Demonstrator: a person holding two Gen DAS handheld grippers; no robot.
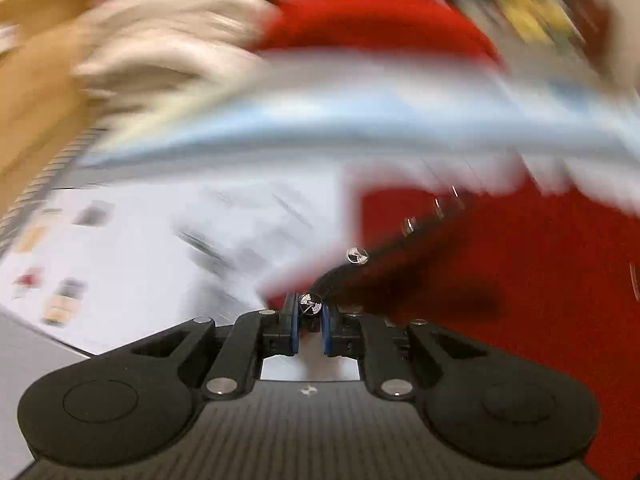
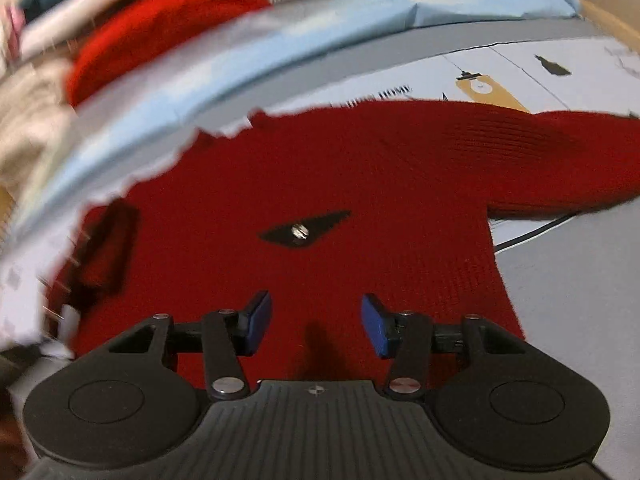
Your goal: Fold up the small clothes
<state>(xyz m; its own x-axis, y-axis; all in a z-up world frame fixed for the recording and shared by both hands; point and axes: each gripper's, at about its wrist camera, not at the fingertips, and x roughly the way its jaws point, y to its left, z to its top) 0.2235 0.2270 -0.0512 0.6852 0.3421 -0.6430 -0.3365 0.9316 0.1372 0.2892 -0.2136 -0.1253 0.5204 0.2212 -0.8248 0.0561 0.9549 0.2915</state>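
Observation:
A red knit sweater (image 2: 340,184) lies flat on a white printed sheet (image 2: 560,72), one sleeve stretched to the right. My right gripper (image 2: 316,324) is open just above the sweater's near part. In the left wrist view, which is blurred, my left gripper (image 1: 308,316) has its blue pads (image 1: 291,320) nearly together at the sweater's (image 1: 500,280) left edge, with a dark strip and metal studs between them. Whether it grips cloth I cannot tell.
A second red garment (image 2: 168,28) and beige clothes (image 2: 28,120) are piled at the back. A light blue sheet (image 2: 280,44) runs across behind the sweater. Wooden surface (image 1: 36,92) lies at the left. Grey tabletop (image 2: 568,300) is at the right.

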